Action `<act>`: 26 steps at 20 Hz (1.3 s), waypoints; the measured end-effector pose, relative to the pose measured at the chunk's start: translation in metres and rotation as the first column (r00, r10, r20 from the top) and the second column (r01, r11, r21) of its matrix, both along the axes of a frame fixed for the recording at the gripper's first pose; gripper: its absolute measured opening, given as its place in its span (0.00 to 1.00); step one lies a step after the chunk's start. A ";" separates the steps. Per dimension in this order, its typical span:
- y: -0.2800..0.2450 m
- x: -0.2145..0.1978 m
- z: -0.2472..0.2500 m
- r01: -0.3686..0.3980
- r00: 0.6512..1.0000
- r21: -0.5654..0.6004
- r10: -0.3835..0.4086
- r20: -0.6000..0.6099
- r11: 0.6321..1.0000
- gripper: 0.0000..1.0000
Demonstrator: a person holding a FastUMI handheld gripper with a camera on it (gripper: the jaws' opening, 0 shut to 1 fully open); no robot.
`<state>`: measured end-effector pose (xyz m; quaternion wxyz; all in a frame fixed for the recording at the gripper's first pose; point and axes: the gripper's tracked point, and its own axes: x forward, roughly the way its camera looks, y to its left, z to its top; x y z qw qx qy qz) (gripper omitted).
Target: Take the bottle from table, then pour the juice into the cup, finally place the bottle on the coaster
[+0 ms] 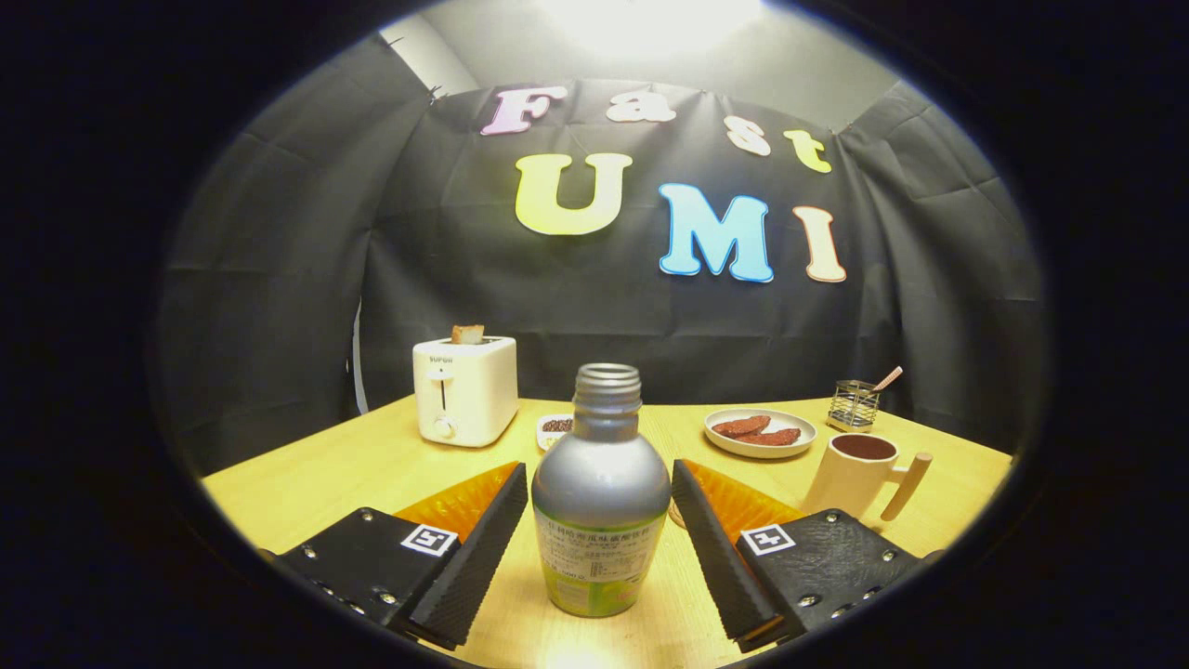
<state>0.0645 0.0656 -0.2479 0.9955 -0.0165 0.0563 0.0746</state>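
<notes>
One uncapped silver bottle with a green label [600,502] stands upright on the light wooden table [325,474] between the gripper [599,525]'s two spread fingers, neither touching it. Beyond, right, one cream mug with a wooden handle [859,474] holds dark liquid. Farther back: one white plate [760,433] bearing two reddish pieces, one white toaster [464,388], one wire holder [853,406].
</notes>
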 end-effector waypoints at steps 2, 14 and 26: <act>0.001 0.001 -0.003 -0.006 1.000 -0.004 0.006 -0.001 1.000 0.96; -0.043 0.017 0.019 0.066 0.998 0.233 -0.069 0.007 0.970 0.79; -0.109 0.063 0.039 0.113 0.992 0.775 -0.118 -0.050 0.622 0.77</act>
